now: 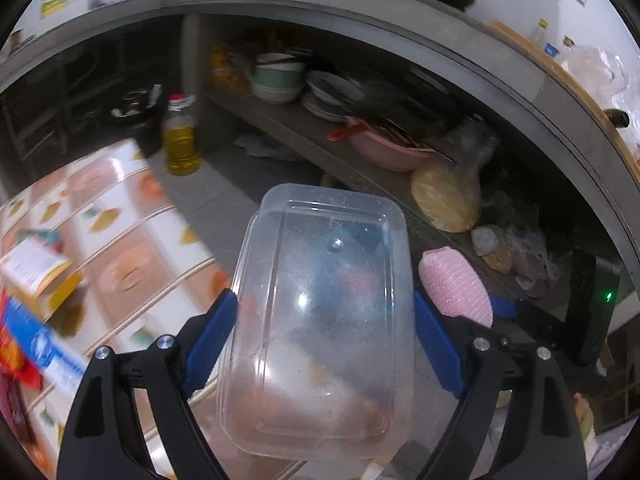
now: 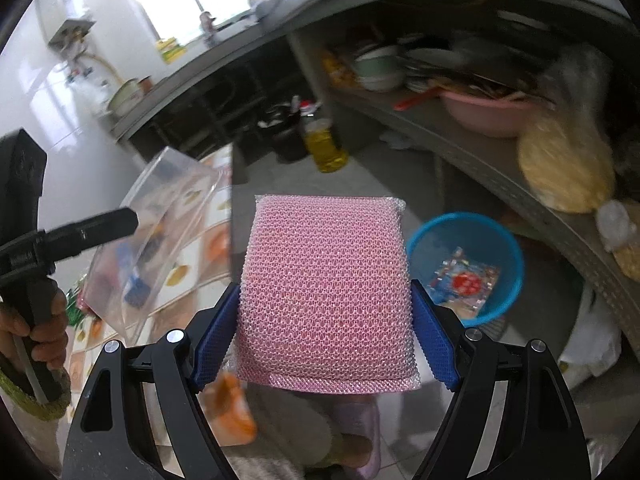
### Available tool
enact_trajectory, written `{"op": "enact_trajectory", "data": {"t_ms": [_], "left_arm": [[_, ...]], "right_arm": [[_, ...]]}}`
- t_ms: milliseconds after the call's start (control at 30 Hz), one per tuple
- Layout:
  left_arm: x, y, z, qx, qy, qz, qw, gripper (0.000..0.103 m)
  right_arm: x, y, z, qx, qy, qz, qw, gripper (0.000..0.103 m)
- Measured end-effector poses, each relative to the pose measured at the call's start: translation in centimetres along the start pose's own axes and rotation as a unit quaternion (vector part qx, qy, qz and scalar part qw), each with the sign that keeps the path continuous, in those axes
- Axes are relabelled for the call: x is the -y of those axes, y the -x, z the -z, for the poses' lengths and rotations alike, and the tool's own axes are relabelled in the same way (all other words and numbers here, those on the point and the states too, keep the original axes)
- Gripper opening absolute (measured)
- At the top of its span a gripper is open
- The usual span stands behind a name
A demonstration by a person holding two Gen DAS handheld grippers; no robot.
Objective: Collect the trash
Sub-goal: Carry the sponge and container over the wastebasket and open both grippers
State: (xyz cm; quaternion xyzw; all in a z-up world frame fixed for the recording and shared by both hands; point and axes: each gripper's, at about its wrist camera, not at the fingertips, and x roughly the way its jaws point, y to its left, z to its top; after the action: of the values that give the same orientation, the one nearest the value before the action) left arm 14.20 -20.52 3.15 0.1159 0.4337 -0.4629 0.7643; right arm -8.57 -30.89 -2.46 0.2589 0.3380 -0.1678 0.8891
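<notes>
Pink mesh fills the right wrist view: the sponge point(image 2: 326, 292) sits clamped between the blue pads of the right gripper point(image 2: 325, 328), jaws spread wide across its full breadth. It looks light and soft, so it should squash a little under the pads and is unlikely to slip; a hold across the middle, as now, seems the safest.

Clear plastic fills the left wrist view — a box point(image 1: 320, 320) held bottom-up between the pads of the left gripper point(image 1: 322, 340), jaws likewise wide. It looks empty, thin and light, with smooth walls that may flex or slide; the grip on its long sides near the rim seems sound, if not squeezed hard.

Just beyond the sponge, on the floor, stands a blue bin point(image 2: 466, 268) with a printed wrapper point(image 2: 464, 280) already lying in it — judged the place for both things. Left of it a table with a fruit-patterned cloth point(image 1: 120, 232) carries cartons, blurred. Farther off, a bottle of yellow oil point(image 1: 181, 140) stands on the floor, and a concrete shelf point(image 1: 304, 132) holds bowls, plates and a pink basin point(image 1: 384, 152).
</notes>
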Motion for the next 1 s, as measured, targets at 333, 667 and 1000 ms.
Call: {"op": "enact_trajectory", "data": {"t_ms": [333, 667, 1000], "left_arm": [[3.1, -8.4, -3.7, -0.081, -0.017, 0.045, 0.9956, 0.085], [4.8, -21.1, -5.8, -0.199, 0.028, 0.073, 0.9769, 0.085], [7.0, -33.1, -8.0, -0.227, 0.032, 0.028, 0.9729, 0.085]], "right_arm": [[7.8, -1.6, 0.4, -0.011, -0.075, 0.069, 0.995, 0.077], [15.2, -7.3, 0.9, -0.057, -0.166, 0.082, 0.981, 0.077], [19.0, -16.7, -0.6, -0.094, -0.162, 0.122, 0.975, 0.081]]}}
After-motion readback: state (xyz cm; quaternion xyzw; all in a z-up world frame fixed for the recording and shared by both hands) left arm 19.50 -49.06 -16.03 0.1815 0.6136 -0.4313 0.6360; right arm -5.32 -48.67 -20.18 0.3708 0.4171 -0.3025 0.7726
